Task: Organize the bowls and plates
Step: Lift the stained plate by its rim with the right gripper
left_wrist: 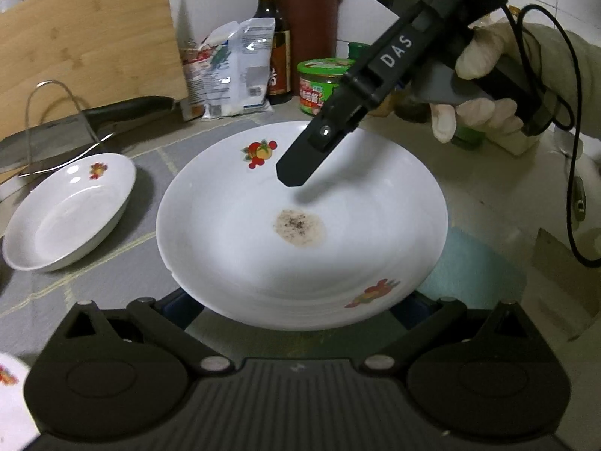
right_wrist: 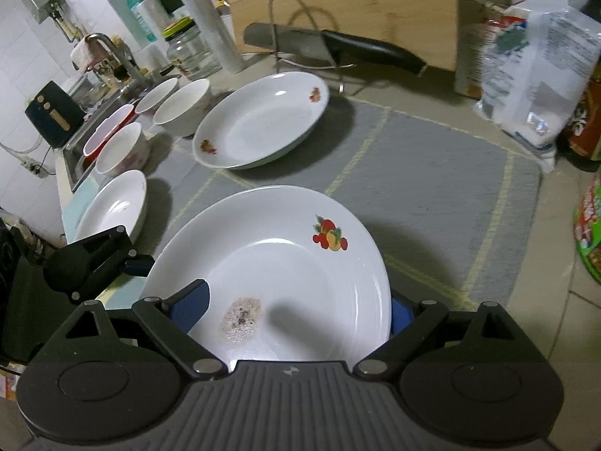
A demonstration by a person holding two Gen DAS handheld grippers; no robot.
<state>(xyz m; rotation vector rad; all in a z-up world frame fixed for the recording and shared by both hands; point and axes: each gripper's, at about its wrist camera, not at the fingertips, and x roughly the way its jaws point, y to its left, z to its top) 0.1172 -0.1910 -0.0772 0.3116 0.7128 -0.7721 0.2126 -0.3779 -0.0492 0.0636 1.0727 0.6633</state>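
A white plate with fruit prints and a brown stain (left_wrist: pixel 300 225) is held above the grey mat; it also shows in the right wrist view (right_wrist: pixel 278 270). My left gripper (left_wrist: pixel 296 308) sits at its near rim, fingers hidden under the plate. My right gripper (right_wrist: pixel 296 323) is over the plate, one blue finger (right_wrist: pixel 191 304) on top, the other outside the rim; its black finger (left_wrist: pixel 300 165) shows in the left view. A second fruit plate (left_wrist: pixel 71 210) lies on the mat to the left (right_wrist: pixel 263 124). Several bowls (right_wrist: pixel 184 105) stand by the sink.
A grey mat (right_wrist: pixel 432 188) covers the counter. A cleaver on a wire rack (right_wrist: pixel 319 45) and a wooden board (right_wrist: pixel 338 0) stand behind. Packets (left_wrist: pixel 233 67), a sauce bottle (left_wrist: pixel 274 30) and a green-lidded jar (left_wrist: pixel 323 86) stand at the back. A sink (right_wrist: pixel 86 127) is at the left.
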